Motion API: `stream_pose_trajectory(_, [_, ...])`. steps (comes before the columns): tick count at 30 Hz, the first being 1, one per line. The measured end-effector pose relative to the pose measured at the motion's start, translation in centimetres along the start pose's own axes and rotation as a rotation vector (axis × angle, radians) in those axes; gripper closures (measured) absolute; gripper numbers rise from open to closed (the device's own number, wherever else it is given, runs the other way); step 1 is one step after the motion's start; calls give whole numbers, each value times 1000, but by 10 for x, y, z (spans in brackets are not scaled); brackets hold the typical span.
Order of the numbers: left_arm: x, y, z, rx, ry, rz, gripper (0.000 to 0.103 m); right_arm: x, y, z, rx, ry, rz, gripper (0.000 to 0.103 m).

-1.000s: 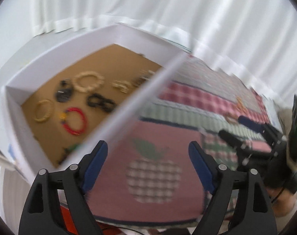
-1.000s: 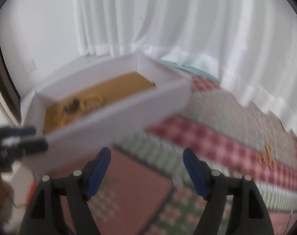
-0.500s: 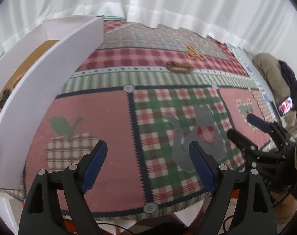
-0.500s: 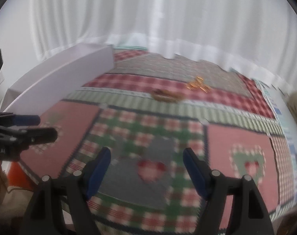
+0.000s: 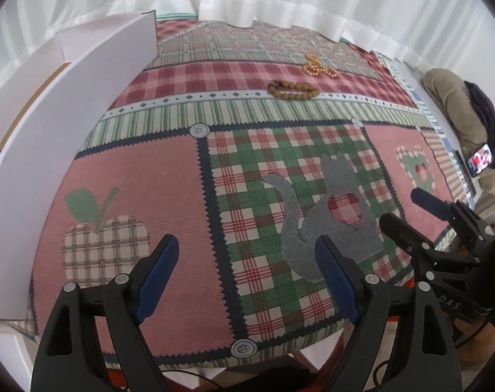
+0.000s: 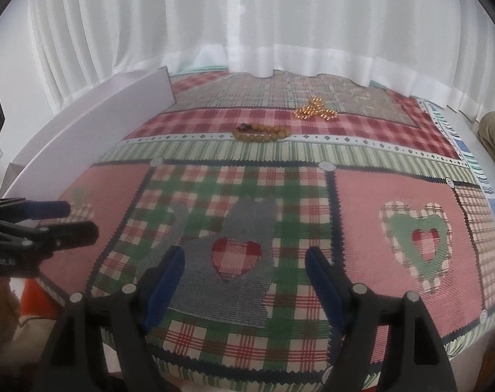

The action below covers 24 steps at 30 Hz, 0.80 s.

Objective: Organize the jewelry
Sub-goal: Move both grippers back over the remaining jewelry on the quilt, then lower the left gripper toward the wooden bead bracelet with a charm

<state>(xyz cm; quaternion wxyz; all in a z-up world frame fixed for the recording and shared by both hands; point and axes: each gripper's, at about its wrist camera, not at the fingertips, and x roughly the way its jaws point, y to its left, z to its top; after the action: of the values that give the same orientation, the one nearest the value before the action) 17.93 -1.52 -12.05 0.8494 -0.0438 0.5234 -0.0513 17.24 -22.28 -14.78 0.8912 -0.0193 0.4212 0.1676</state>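
Observation:
Two bead bracelets lie on the far part of the patchwork tablecloth: a tan wooden-bead bracelet (image 5: 293, 90) (image 6: 262, 133) and, just behind it, a shiny gold-bead bracelet (image 5: 318, 66) (image 6: 315, 110). A white box (image 5: 71, 121) (image 6: 84, 134) stands along the cloth's left side; only its outer wall shows. My left gripper (image 5: 247, 268) hovers open over the near edge, nothing between its blue pads. My right gripper (image 6: 245, 271) is open and empty too, above the grey cat patch. Each gripper appears in the other's view, the right gripper (image 5: 410, 210) and the left gripper (image 6: 71, 220).
White curtains (image 6: 247, 26) hang behind the table. The tablecloth (image 5: 142, 196) carries apple, cat and heart patches. A person sits on the floor at the right (image 5: 459, 114) with a lit phone (image 5: 481, 160). The table's front edge runs just under both grippers.
Both grippers have swung right, away from the white box and its jewelry inside, then settled facing the two bracelets on the cloth. Their jaws stayed open throughout.

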Motion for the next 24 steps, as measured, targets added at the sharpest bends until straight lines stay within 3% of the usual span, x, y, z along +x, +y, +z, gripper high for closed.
stream_pose_trajectory(11, [25,-4,22,83,30,5,17,7,-9,1,21,15,5,25])
stream_pose_trajectory(24, [95,-41,117,218,55,-38,17,16,-27,1,70,39,12,25])
